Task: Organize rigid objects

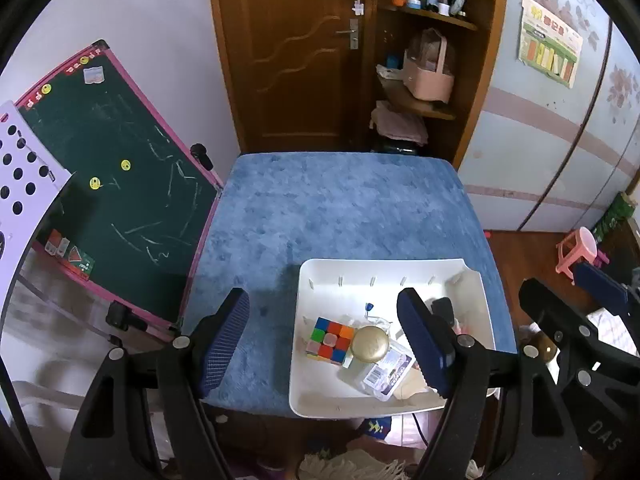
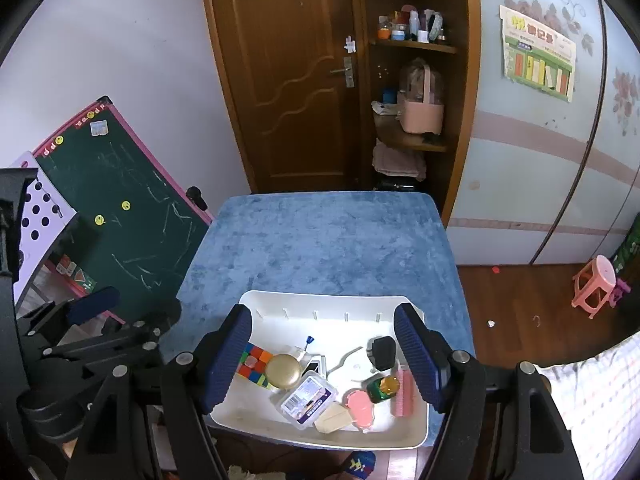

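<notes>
A white tray (image 1: pixel 384 270) (image 2: pixel 332 300) sits at the near edge of a blue-covered table (image 1: pixel 340 208) (image 2: pixel 328 240). Inside lie a colourful puzzle cube (image 1: pixel 330 340) (image 2: pixel 256 364), a round gold lid (image 1: pixel 370 344) (image 2: pixel 283 371), a clear plastic box (image 1: pixel 386 372) (image 2: pixel 306 398), a black charger (image 2: pixel 382 352), a small green and amber bottle (image 2: pixel 383 388), a pink comb (image 2: pixel 402 394) and a pink round piece (image 2: pixel 360 404). My left gripper (image 1: pixel 324 344) is open above the tray's left side. My right gripper (image 2: pixel 326 360) is open, straddling the tray, holding nothing.
A green chalkboard (image 1: pixel 116 184) (image 2: pixel 120 220) with a pink frame leans left of the table. Behind it are a wooden door (image 1: pixel 288 48) and shelves (image 1: pixel 428 20) with small items. A pink stool (image 2: pixel 596 286) stands on the wood floor at right.
</notes>
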Action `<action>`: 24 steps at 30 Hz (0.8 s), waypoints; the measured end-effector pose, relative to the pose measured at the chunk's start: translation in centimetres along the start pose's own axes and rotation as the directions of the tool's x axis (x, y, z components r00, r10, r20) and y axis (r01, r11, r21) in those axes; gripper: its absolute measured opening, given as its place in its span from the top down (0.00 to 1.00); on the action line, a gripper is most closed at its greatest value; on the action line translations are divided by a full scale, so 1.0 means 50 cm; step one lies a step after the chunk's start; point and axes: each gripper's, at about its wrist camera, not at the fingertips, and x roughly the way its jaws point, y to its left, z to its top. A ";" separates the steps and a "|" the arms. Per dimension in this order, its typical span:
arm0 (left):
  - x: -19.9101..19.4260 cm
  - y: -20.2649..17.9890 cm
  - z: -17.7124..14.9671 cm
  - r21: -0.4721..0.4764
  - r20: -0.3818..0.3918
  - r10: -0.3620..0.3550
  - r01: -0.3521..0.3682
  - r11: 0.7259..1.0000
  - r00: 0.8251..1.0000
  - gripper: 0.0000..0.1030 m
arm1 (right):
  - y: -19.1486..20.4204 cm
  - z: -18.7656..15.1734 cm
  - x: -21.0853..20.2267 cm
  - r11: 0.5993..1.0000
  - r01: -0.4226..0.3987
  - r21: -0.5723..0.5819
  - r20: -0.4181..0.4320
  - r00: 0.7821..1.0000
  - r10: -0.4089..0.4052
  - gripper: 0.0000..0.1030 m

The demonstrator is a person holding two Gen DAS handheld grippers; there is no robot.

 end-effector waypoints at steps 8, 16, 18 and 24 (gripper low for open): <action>0.002 0.011 0.005 -0.011 0.006 0.019 -0.019 1.000 1.000 0.23 | 0.003 0.009 0.010 1.000 0.009 0.010 -0.001 1.000 -0.009 0.28; 0.004 0.014 0.010 -0.008 0.011 0.018 -0.018 1.000 1.000 0.23 | 0.006 0.012 0.013 1.000 0.016 0.006 0.001 1.000 -0.016 0.28; 0.006 0.016 0.012 -0.003 0.014 0.014 -0.014 1.000 1.000 0.23 | 0.006 0.013 0.014 1.000 0.017 0.006 -0.001 1.000 -0.017 0.28; 0.013 0.011 0.018 0.012 0.011 0.006 -0.007 1.000 1.000 0.23 | 0.000 0.015 0.021 1.000 0.019 0.012 -0.014 1.000 -0.019 0.28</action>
